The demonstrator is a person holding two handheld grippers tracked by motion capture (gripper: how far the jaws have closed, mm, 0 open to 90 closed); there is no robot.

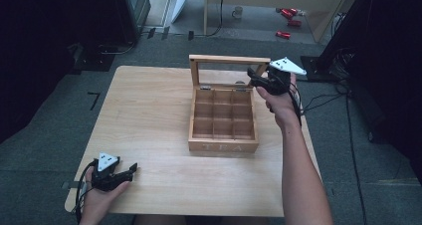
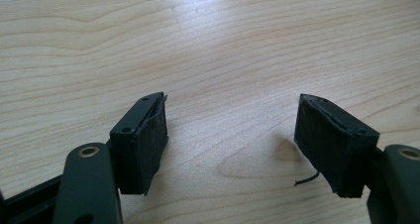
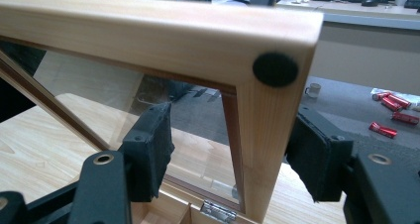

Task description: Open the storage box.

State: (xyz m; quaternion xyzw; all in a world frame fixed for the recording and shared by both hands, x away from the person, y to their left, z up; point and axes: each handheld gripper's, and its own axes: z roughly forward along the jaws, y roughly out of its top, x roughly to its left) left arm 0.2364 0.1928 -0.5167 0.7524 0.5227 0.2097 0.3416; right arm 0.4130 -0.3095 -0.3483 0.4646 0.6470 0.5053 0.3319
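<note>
**Lid frame between the right jaws, left jaws bare over the table**

Nearest in the right gripper view: two black jaws with felt-like pads (image 3: 317,159), standing either side of the pale wooden lid (image 3: 267,130) of the tea box (image 1: 224,146). One pad lies against the outer edge of the lid's side rail; the other sits behind the glass pane, apart from the wood — a loose straddle, no firm pinch visible. Round black bumper dot on the lid's corner; small metal hinge below.

From above: right gripper (image 1: 260,80) at the lid's right upright edge, lid raised and standing at the back of the box. Box square, light wood, nine bare compartments, "TEA" lettered on the front wall, set right of centre on the table (image 1: 149,115).

Left gripper (image 1: 130,171) low at the table's near left corner, well apart from the box — jaws moderately wide, nothing between them, smooth pale woodgrain beneath. Stray thread hanging from one pad.
</note>
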